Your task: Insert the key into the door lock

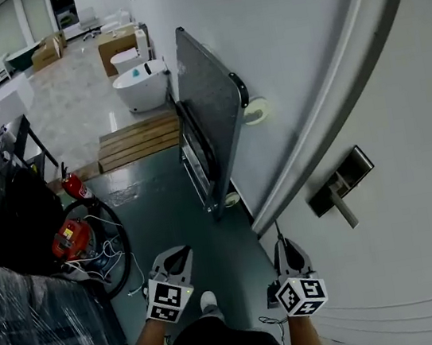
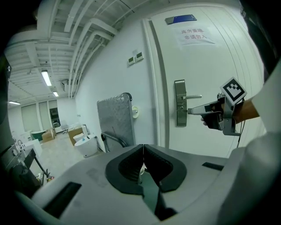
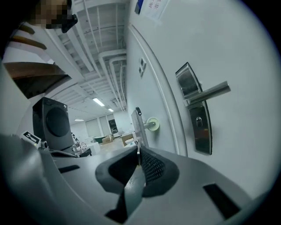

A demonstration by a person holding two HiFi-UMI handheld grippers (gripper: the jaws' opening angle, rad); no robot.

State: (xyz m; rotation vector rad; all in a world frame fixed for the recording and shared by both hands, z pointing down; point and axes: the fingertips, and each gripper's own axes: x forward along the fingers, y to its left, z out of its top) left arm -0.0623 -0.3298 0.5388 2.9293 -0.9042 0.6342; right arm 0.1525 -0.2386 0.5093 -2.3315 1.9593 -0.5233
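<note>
The right gripper (image 1: 285, 247) has its fingers pressed together on one thin metal key (image 3: 138, 153), whose blade stands up out of the tips. The key is clear of the door (image 1: 404, 139), short of the single lock plate (image 3: 199, 127) with its one keyhole (image 3: 199, 121), below the one lever handle (image 3: 210, 93). The left gripper (image 2: 143, 149) is held lower and well apart from the door, fingers closed together with nothing clearly between them.

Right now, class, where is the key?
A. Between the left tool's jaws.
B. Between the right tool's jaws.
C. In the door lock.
B: the thin key stands pinched in the shut jaws of the right tool, apart from the door lock.
</note>
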